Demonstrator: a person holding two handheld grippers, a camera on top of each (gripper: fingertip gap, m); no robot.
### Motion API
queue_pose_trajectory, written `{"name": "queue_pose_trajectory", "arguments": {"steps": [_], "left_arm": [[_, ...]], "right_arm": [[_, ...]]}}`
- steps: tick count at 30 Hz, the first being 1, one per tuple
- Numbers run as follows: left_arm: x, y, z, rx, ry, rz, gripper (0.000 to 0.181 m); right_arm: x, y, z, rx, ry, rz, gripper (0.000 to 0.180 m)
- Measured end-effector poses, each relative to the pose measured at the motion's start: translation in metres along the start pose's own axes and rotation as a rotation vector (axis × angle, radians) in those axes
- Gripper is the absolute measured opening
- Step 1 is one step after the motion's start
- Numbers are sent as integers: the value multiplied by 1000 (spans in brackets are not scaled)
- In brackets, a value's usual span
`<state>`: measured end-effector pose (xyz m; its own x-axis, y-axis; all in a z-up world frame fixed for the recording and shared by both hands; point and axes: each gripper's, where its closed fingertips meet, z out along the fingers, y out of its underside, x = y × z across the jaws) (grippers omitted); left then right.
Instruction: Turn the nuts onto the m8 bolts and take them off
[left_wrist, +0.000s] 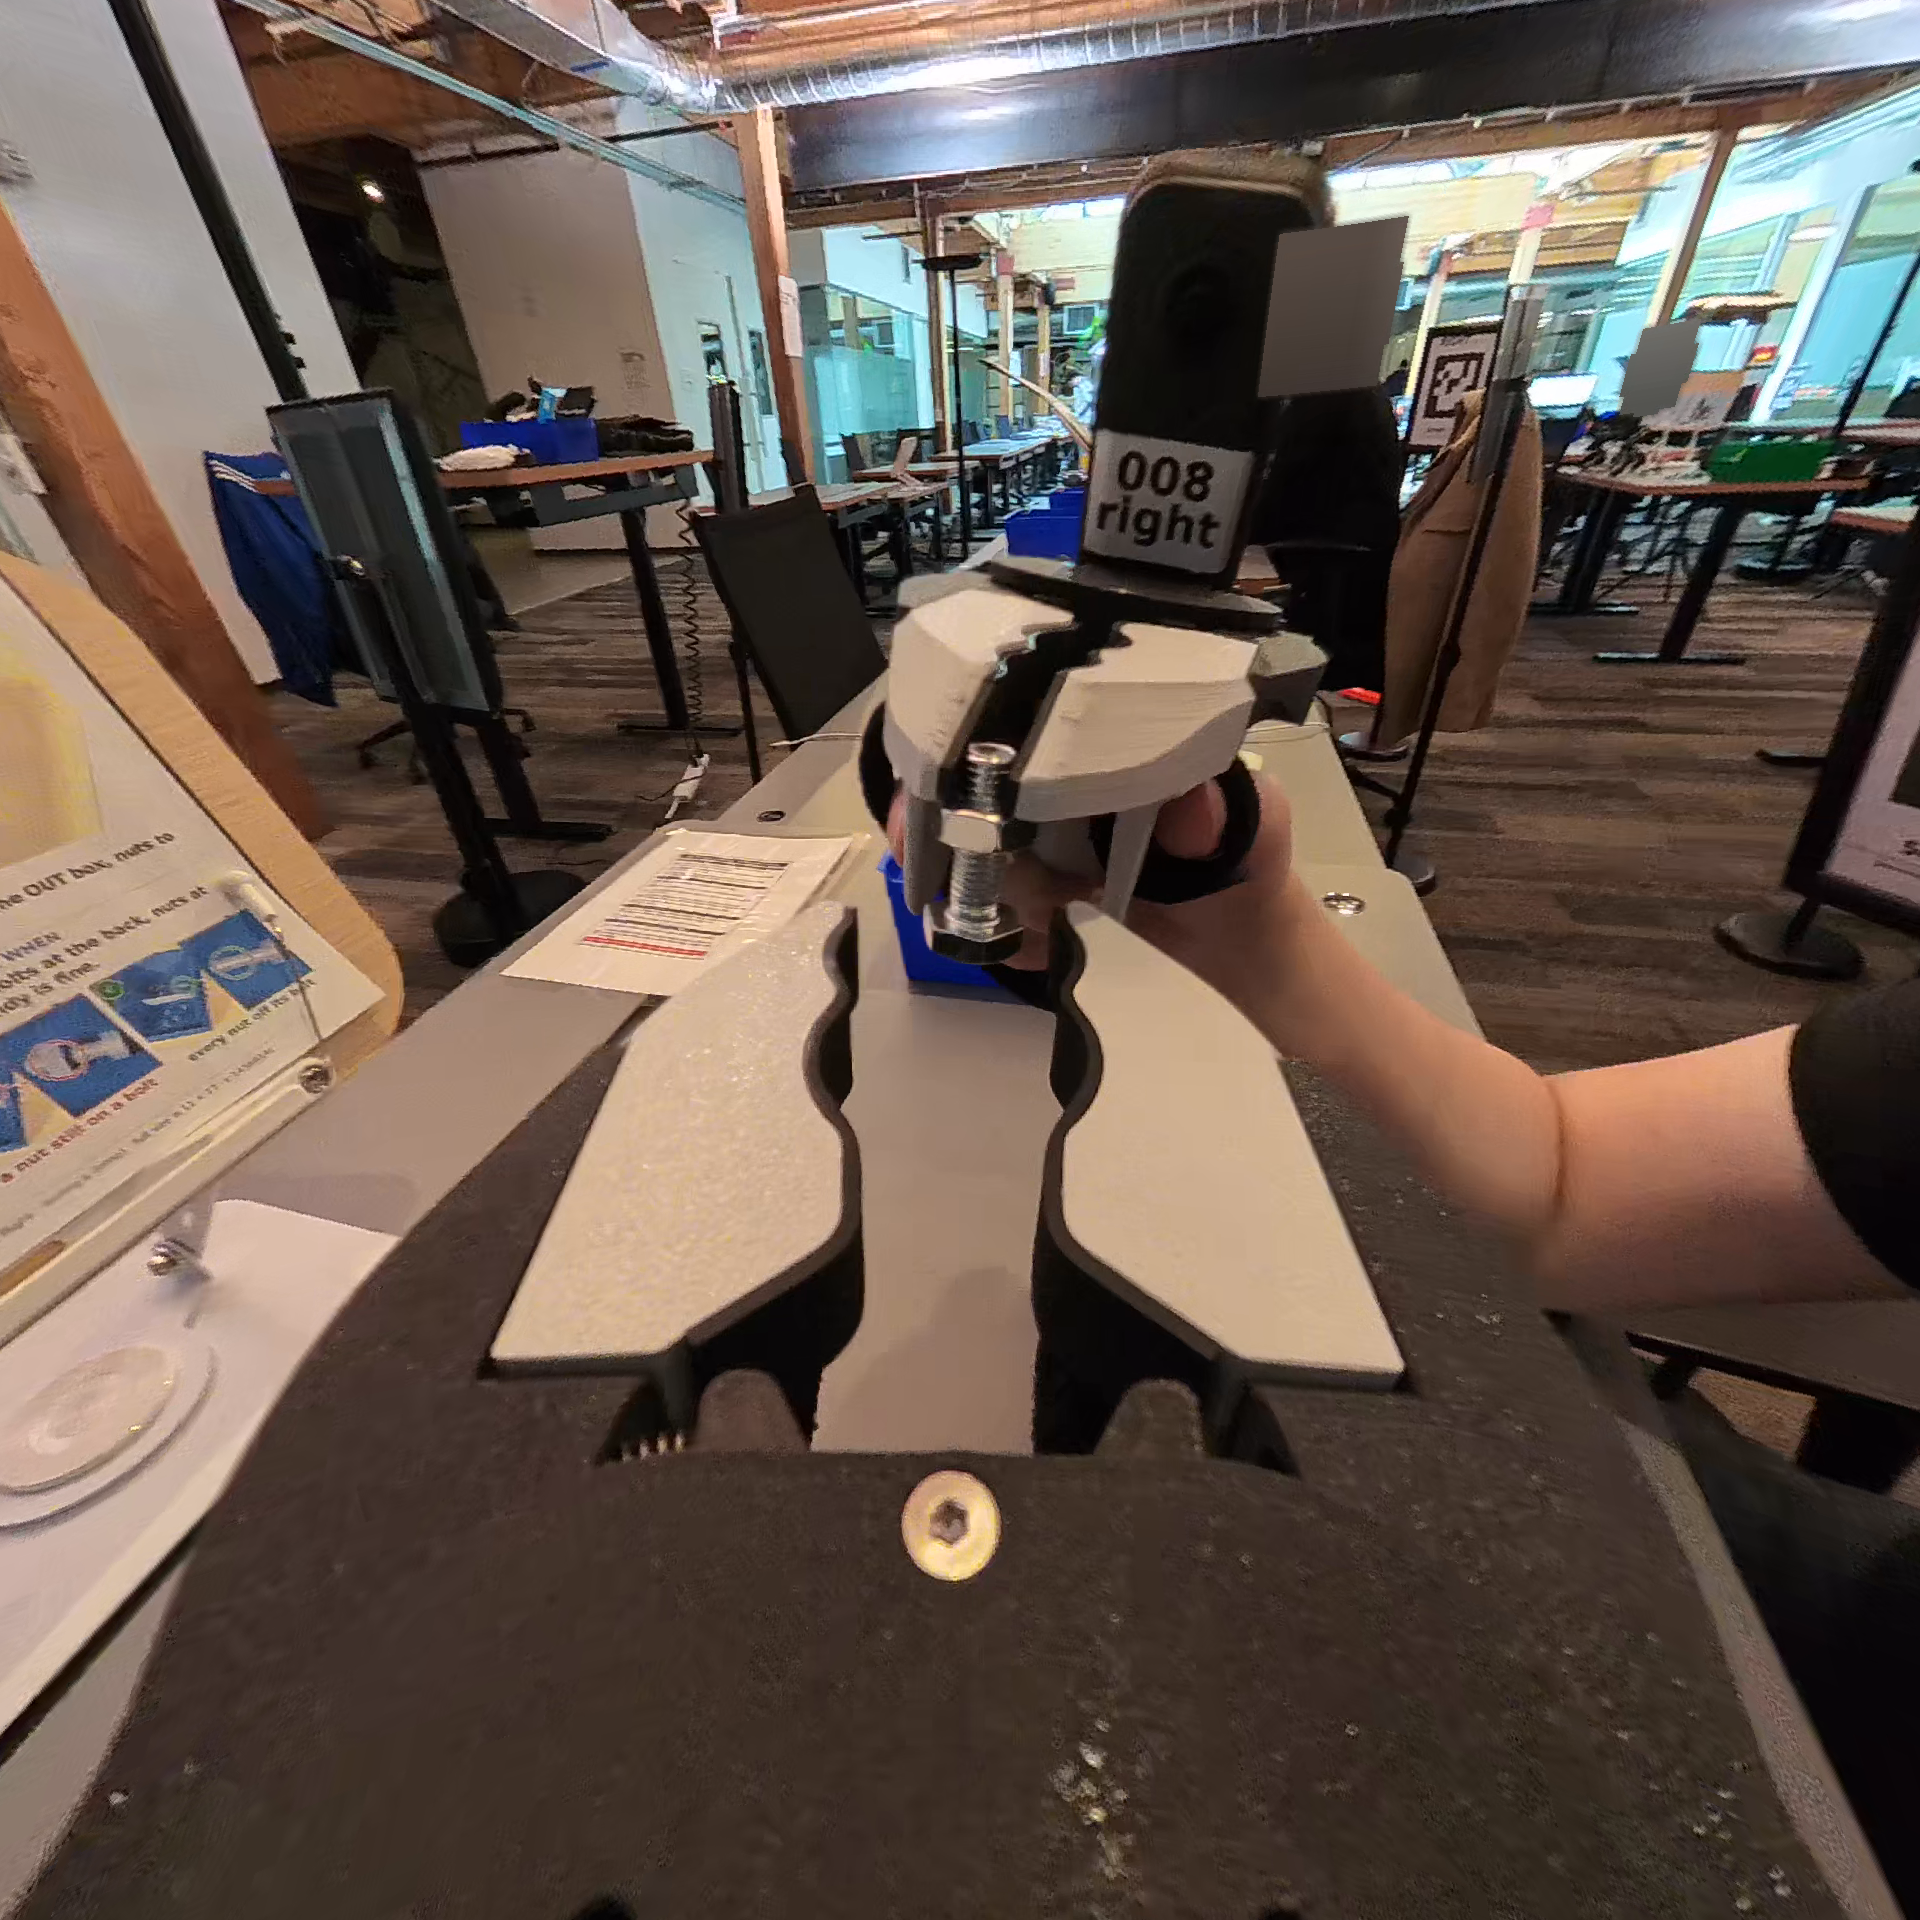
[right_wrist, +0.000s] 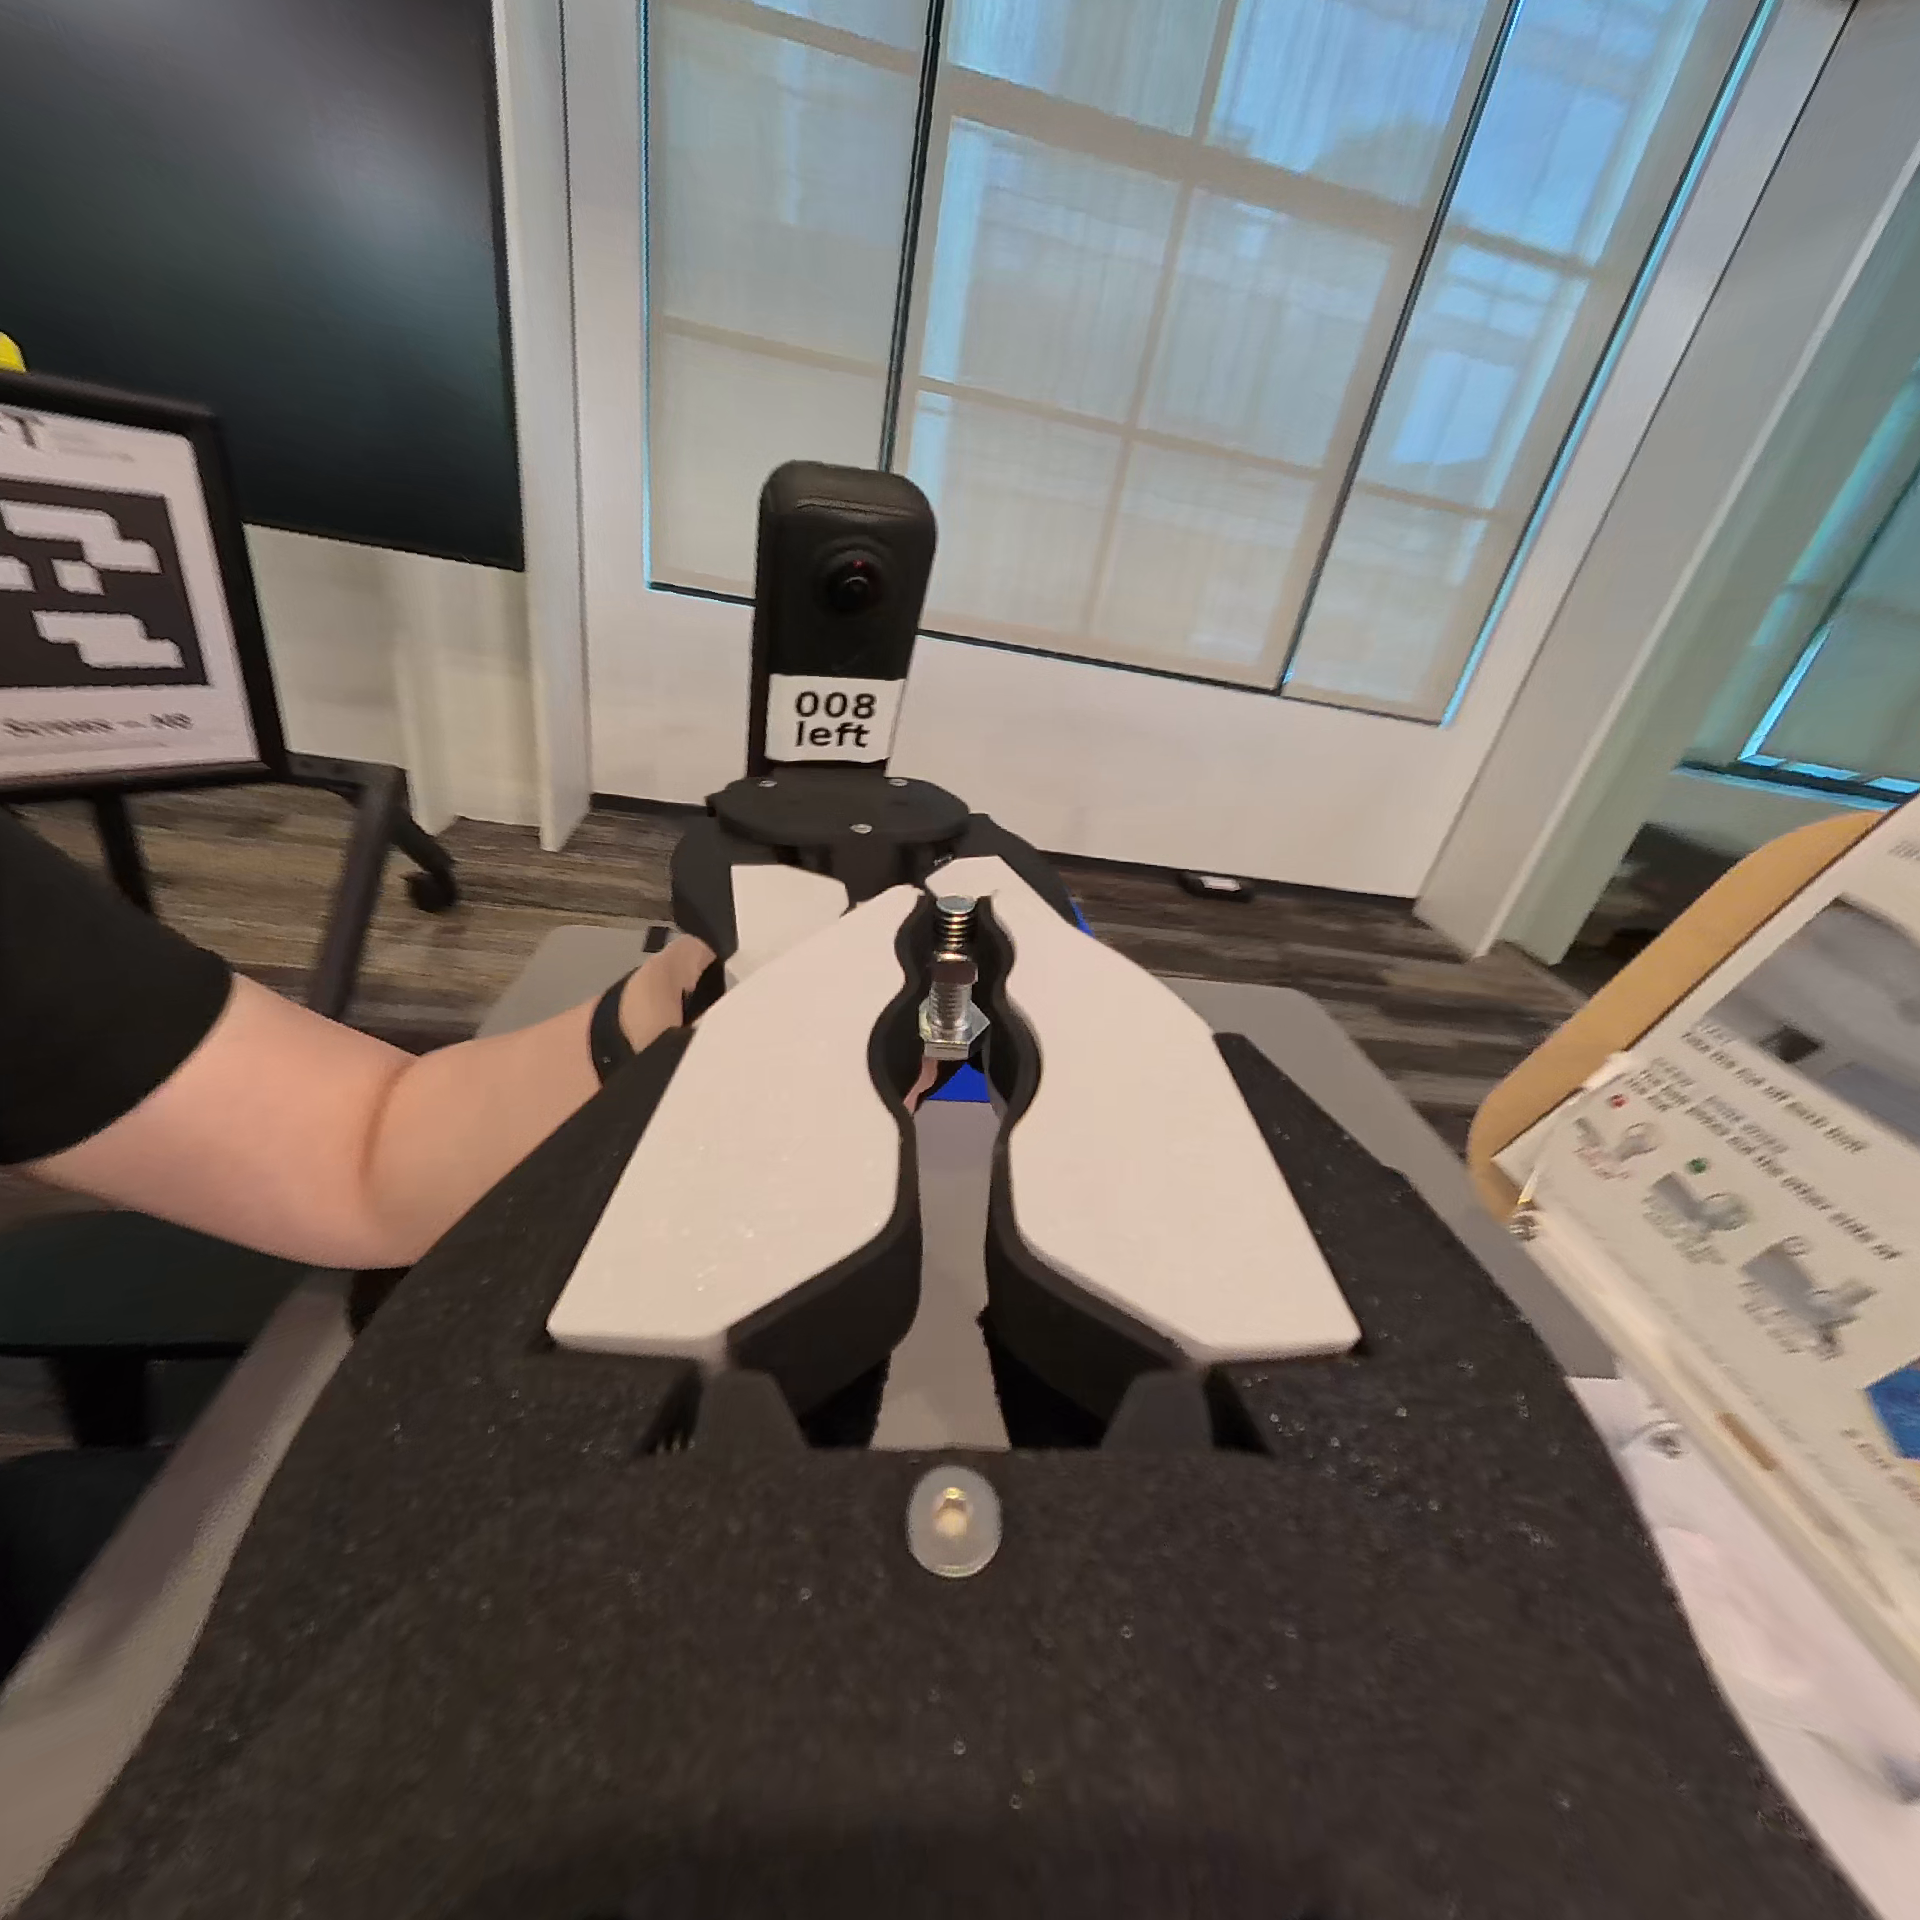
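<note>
A silver M8 bolt (left_wrist: 977, 800) with a hex nut (left_wrist: 977, 831) on its thread stands upright, head (left_wrist: 971, 930) down. My right gripper (right_wrist: 951, 906) is shut on the nut (right_wrist: 951, 977) and holds the bolt (right_wrist: 951, 935) above the table. In the left wrist view it faces the camera (left_wrist: 977, 826), tilted down, held by a hand. My left gripper (left_wrist: 956, 935) is open. Its fingertips (left_wrist: 836, 935) stand either side of the bolt head with a gap on both sides. In the right wrist view its white fingers (right_wrist: 774, 914) show behind the bolt.
A blue bin (left_wrist: 930, 961) sits on the grey table (left_wrist: 468, 1070) right under the bolt. A printed sheet (left_wrist: 696, 894) lies at the far left. A wooden instruction board (left_wrist: 156, 987) stands at the left edge. Desks and chairs fill the room beyond. My two grippers' fingertips are within a few centimetres of each other.
</note>
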<state>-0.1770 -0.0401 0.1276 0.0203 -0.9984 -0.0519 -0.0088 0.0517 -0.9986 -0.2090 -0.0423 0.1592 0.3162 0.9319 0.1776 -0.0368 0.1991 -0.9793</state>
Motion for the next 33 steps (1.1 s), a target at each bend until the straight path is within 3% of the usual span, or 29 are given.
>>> {"name": "queue_pose_trajectory", "arguments": {"steps": [33], "left_arm": [[2, 2, 5, -9, -26, 41, 14]], "right_arm": [[0, 4, 5, -30, 24, -33, 7]]}}
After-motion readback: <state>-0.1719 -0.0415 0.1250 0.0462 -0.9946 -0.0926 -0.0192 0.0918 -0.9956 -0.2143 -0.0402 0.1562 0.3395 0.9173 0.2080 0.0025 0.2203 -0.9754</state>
